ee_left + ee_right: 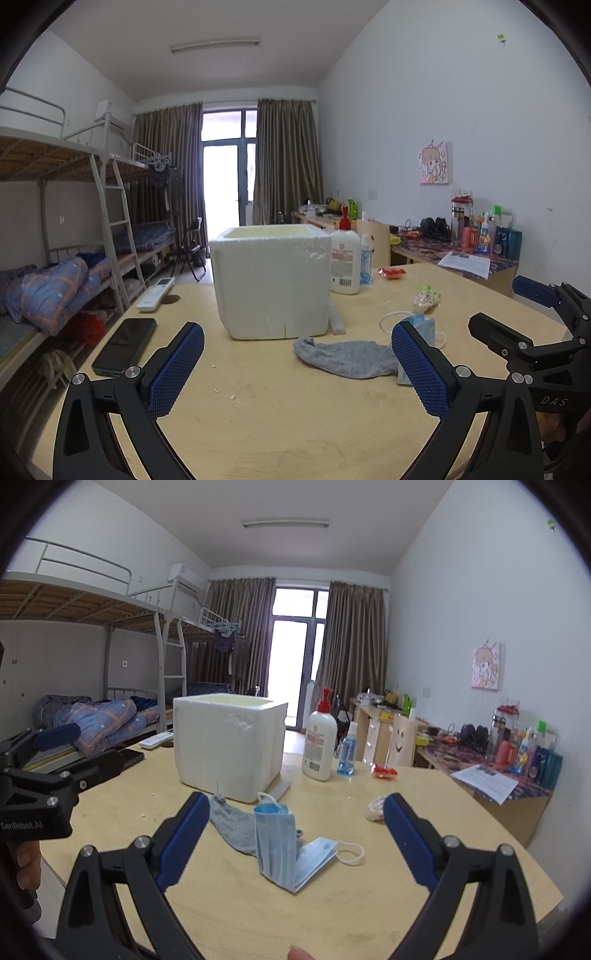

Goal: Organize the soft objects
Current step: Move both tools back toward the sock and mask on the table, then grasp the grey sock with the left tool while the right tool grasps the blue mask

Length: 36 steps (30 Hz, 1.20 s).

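In the left wrist view the left gripper stood wide open and held nothing, its blue pads low in the frame to either side of centre. The grey sock lay flat on the wooden table between those pads, closer to the right-hand one, its far end just in front of the white foam box. The blue face mask showed only partly behind the right-hand pad.

In the right wrist view the right gripper was likewise spread wide and empty. The face mask lay folded at centre frame between its pads, an ear loop trailing to the right, with the sock beside it to the left, one end tucked behind the mask.

Only the right wrist view showed the whole mask; only the left showed the black phone at lower left. A small crumpled wrapper sat right of centre, and a lotion bottle stood just right of the box.

The box was open at the top; its inside could not be seen from either camera.
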Available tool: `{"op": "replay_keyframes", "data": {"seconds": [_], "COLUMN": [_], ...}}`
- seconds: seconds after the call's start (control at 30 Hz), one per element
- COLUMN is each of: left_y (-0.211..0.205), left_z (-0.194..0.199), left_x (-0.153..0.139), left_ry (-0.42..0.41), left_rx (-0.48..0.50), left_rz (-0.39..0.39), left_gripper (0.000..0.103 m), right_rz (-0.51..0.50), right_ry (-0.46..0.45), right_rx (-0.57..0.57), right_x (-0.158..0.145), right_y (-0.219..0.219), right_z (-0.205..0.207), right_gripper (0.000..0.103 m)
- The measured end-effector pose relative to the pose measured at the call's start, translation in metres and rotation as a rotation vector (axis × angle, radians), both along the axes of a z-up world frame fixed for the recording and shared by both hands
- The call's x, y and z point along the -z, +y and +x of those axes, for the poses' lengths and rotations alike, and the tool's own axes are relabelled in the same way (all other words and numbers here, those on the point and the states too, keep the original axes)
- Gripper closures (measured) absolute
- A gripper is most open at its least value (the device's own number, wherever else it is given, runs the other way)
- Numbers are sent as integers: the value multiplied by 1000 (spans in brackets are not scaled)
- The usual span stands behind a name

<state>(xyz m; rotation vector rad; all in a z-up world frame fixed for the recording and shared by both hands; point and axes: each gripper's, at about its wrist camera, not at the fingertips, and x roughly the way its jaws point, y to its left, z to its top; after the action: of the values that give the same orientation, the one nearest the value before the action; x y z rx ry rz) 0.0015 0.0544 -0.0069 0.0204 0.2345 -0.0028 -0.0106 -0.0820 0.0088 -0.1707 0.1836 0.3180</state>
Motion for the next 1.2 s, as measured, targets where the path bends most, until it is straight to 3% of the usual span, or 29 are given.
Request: {"op": "replay_keyframes", "data": {"seconds": [0.83,1.2], "left_y": [-9,-11], "left_z": [47,88], "left_x": [20,25], "left_ry": [123,240], "left_rx": [71,143], "left_rz": [49,29], "left_gripper": [1,7], "right_rz": [-13,-31], "right_ry": [139,223], "right_rx": [-5,-49], "right_x": [21,32], "right_y": [-3,5], "right_z": [32,52], "right_gripper": [6,10]}}
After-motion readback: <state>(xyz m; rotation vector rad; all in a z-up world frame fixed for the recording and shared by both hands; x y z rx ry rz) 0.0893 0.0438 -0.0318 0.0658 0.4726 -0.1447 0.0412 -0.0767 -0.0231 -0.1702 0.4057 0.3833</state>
